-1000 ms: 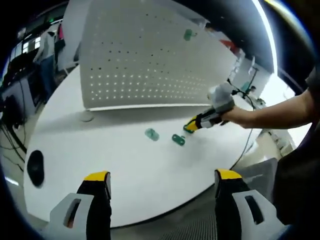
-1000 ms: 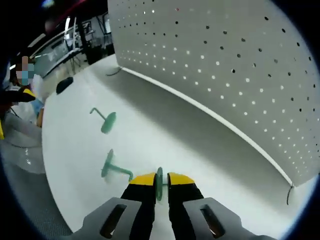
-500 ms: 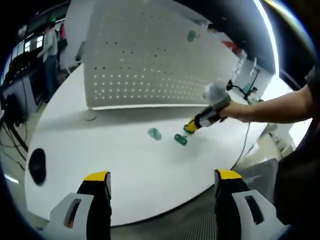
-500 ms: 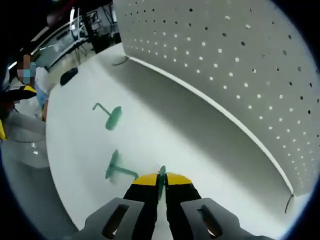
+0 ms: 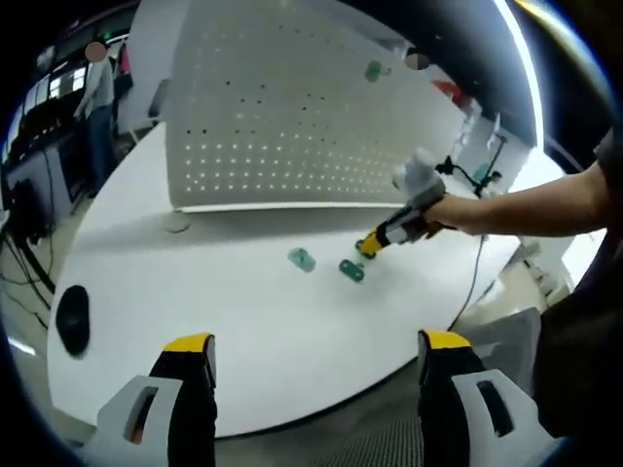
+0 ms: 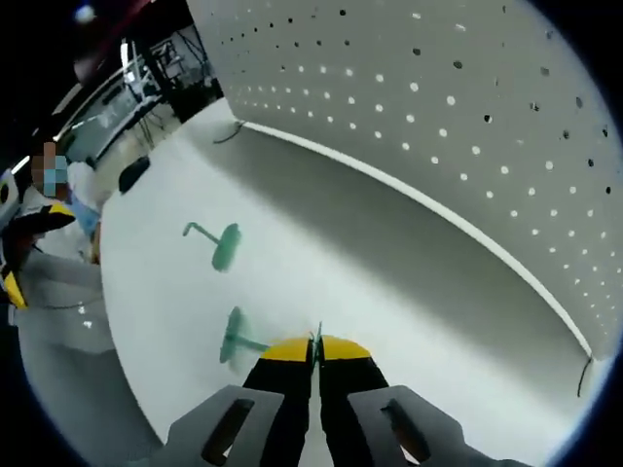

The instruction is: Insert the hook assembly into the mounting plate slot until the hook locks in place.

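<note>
On the white round table (image 5: 243, 321), I see a white perforated mounting plate (image 5: 282, 107) standing upright along the far side, its lower edge resting on the tabletop. One green hook (image 5: 375, 70) sits high up on the plate face, near its upper right in the left gripper view.

Left gripper (image 5: 311, 355): jaws spread wide, nothing between the yellow-tipped fingers (image 5: 190, 345), held low over the near edge of the table.

Right gripper (image 6: 317, 348): jaws pressed almost together, pinching a thin green hook piece (image 6: 317, 339) edge-on between the yellow tips. In the left gripper view I see this same gripper (image 5: 370, 243) coming in from the right, held by a person's hand (image 5: 458, 212), its tips close above the tabletop.

Two more green hooks lie loose on the table in front of the plate. Nearer one (image 6: 234, 336): just left of the right gripper tips, disc end up, stem pointing toward the jaws. Farther one (image 6: 222, 243): beyond it, apart from the first, thin bent stem to the left.

A dark oval object (image 5: 70, 321) lies on the table's left part, well apart from the hooks. A cable (image 5: 477, 282) hangs over the table edge at right.
</note>
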Demonstrator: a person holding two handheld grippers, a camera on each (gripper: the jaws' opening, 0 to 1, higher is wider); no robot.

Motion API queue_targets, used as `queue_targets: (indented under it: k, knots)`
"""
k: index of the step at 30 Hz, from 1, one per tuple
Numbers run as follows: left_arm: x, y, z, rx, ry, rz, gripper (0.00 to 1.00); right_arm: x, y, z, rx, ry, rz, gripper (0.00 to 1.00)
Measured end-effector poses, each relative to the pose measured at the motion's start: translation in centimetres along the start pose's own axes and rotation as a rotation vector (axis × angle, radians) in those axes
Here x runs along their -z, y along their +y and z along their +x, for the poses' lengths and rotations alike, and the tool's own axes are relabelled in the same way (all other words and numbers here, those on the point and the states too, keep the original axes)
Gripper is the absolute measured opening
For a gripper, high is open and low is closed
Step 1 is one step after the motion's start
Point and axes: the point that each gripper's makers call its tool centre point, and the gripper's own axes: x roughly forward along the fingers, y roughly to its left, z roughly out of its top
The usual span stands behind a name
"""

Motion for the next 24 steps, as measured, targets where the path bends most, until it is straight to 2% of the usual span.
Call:
queue_targets:
  k: [12,19,24]
  knots:
    - [-1.1,-1.0,0.5,0.025,0.003,0.026,0.87,-3.1,1.6,-2.8,-0.008,-0.154,-0.004,0.00]
    - [-2.2,-1.6,0.9,0.041,-0.003,0.039,0.88,-6.2,4.6,-5.8,-0.037,-0.281,-0.057,0.00]
    - [-3.5,-2.3,1.1,0.071,-0.026,0.015,0.82,-8.3,7.3,-8.1,-0.089,-0.387,-0.033,0.00]
